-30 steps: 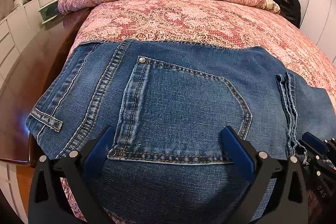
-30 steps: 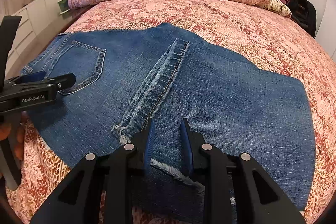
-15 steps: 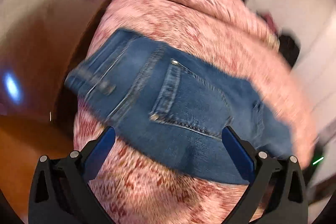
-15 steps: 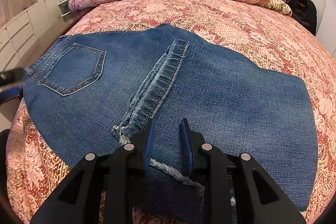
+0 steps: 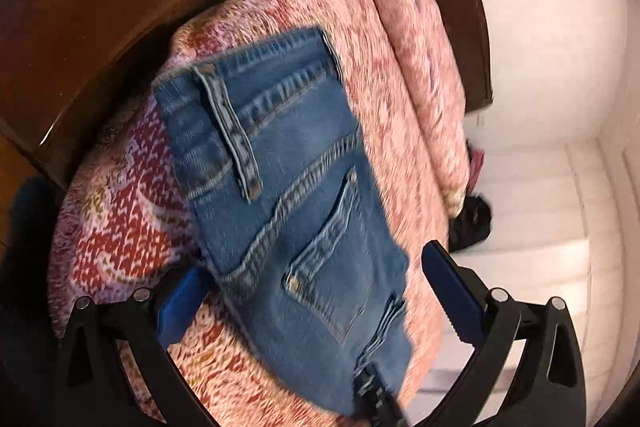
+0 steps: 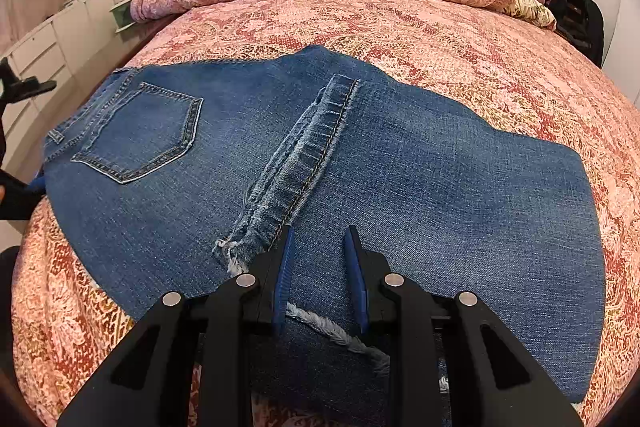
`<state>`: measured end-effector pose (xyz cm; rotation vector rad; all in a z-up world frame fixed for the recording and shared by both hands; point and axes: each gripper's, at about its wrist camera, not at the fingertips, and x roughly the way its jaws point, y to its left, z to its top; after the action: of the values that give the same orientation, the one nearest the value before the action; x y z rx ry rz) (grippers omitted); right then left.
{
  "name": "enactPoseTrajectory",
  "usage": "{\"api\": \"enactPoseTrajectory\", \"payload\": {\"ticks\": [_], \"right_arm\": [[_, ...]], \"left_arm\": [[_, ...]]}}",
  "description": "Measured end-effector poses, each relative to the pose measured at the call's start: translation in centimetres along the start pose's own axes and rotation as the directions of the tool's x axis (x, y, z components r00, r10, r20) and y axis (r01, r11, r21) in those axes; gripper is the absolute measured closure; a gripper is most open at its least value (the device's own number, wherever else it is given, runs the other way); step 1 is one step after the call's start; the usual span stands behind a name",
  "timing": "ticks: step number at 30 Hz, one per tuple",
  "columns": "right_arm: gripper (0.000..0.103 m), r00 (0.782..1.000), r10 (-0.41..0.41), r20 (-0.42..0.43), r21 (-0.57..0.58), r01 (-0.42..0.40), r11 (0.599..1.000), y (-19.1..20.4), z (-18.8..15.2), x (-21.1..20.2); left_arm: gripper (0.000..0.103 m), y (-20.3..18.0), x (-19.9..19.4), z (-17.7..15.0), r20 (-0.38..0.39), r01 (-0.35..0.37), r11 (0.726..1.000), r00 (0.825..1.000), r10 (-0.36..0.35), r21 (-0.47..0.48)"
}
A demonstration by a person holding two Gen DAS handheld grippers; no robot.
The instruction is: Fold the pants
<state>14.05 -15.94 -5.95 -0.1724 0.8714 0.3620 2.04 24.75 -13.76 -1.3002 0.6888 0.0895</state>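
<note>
Jeans folded flat on the bed, final fold(s) prob still to do.

Bed w/ pink-red patterned cover fills the scene; your jeans lie across its near part, waistband end left, folded edge right. Looks like legs are already doubled back, since the frayed hems sit mid-garment beside the back pocket. So approx halfway: I'd judge one more fold left to make a compact stack. Your right gripper is at the near edge, narrowly parted, over the denim; can't tell if it pinches cloth. Your left gripper is spread wide, holding nothing, tilted over the waistband corner.
</note>
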Motion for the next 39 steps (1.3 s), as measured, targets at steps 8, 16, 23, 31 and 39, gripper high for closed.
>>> {"api": "enactPoseTrajectory", "payload": {"ticks": [8,16,23,31,39], "right_arm": [[0.078,1.0,0.018,0.002,0.015,-0.018,1.0,-0.2,0.0,0.1],[0.078,0.999,0.037,0.003,0.03,-0.037,0.999,-0.5,0.0,0.1],[0.078,0.998,0.056,0.005,0.047,-0.056,0.997,-0.8,0.0,0.2],[0.078,0.998,0.063,0.006,0.052,-0.063,0.997,-1.0,0.0,0.1],[0.076,0.996,0.09,0.007,0.072,-0.09,0.993,-1.3,0.0,0.0]], "left_arm": [[0.003,-0.8,0.4,0.2,0.07,0.026,0.999,0.997,-0.03,0.045],[0.003,-0.6,1.0,0.6,0.104,-0.018,0.999,0.994,0.013,0.041],[0.092,-0.3,1.3,1.3,0.109,-0.175,0.984,0.979,0.174,0.007],[0.093,-4.6,0.5,0.4,0.186,-0.252,0.952,0.958,0.219,0.172],[0.093,-11.9,-0.8,-2.3,0.276,-0.303,0.815,0.943,0.184,0.494]]}}
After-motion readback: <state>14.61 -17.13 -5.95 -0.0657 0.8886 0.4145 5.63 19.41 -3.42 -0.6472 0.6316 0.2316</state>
